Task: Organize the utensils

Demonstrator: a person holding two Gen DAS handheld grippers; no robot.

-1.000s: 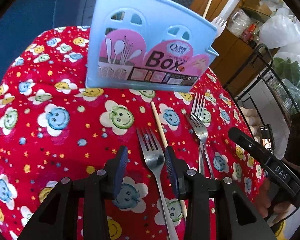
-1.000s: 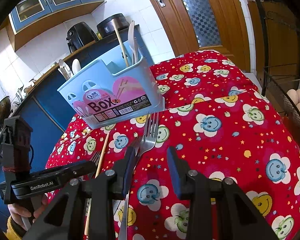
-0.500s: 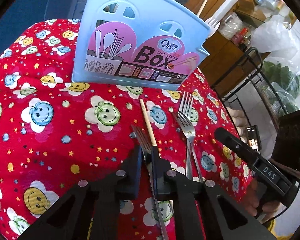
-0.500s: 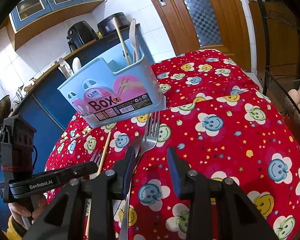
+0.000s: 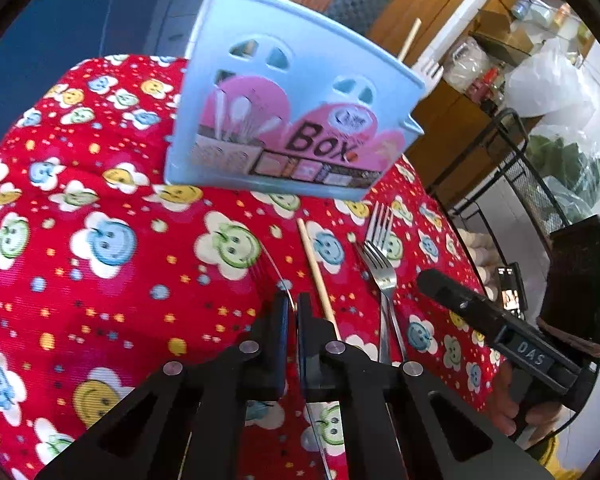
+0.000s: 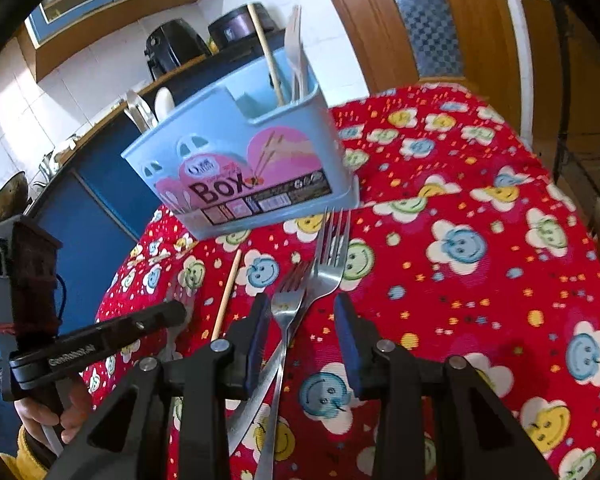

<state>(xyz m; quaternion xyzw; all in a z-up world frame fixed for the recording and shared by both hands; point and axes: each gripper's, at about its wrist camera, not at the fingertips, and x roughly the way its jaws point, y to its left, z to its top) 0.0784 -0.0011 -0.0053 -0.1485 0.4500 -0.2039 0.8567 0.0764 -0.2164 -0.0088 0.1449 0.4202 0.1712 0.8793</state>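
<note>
- Steel is what I am pinching: my left gripper (image 5: 291, 307) is pressed together on a fork (image 5: 275, 268), which is showing edge-on as a thin sliver rising from between the pads, blurred, with its handle running back under the tool.
- I am judging this as the pick-up step for one fork; the next move is calling for a lift clear of the red smiley tablecloth (image 5: 100, 240) and a carry up over the rim of the blue utensil box (image 5: 292, 92), then a tilt so the fork goes down into a compartment.
- My right gripper (image 6: 302, 334) is standing spread wide, gripping nothing, with two crossed forks (image 6: 300, 304) lying on the cloth between and under its fingers; whether the left pad is touching them I cannot tell.
- Just beside my left tool a wooden chopstick (image 5: 318, 276) is lying on the cloth, and past it the same pair of forks.
- Beyond them the box is standing upright near the far edge of the table, already holding a chopstick, white plastic pieces and spoons.
- I am guessing the thin handle could twist in the pads during the lift.
</note>
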